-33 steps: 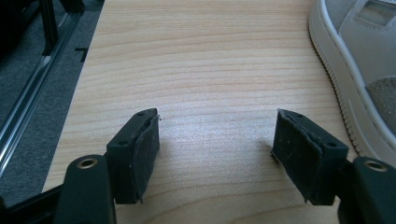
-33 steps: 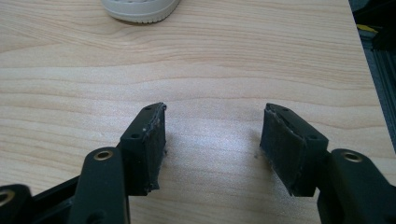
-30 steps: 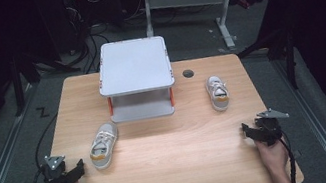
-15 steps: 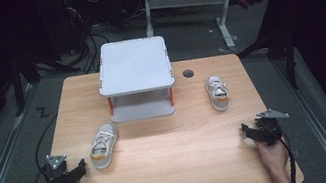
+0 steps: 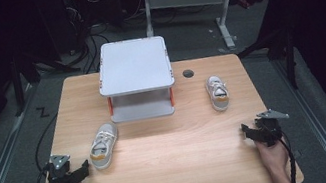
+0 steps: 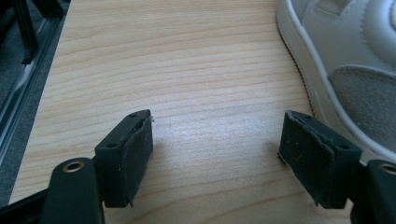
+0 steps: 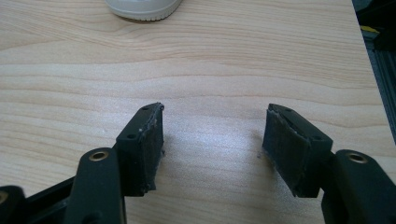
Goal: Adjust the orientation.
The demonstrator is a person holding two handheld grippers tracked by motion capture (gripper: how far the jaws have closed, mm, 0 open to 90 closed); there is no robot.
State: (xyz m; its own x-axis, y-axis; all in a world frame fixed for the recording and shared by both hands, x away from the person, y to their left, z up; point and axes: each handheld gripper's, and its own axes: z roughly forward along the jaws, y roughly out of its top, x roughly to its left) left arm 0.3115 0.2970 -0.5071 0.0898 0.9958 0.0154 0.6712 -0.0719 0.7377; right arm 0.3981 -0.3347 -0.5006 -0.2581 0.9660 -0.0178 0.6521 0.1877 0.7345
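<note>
White two-tier shelf (image 5: 136,78) sits at the back middle of the wooden table (image 5: 171,151). One sneaker (image 5: 103,145) lies front-left of the shelf, the other sneaker (image 5: 217,92) to its right. Left gripper (image 5: 70,176) rests just beside the near sneaker, jaws spread, nothing held; its own view catches the sole edge. Right gripper (image 5: 252,132), also spread and empty, sits near the table's right edge, bare wood between.

A lab: lone wooden table (image 5: 174,165), floor cables (image 5: 90,38), dark surroundings.
</note>
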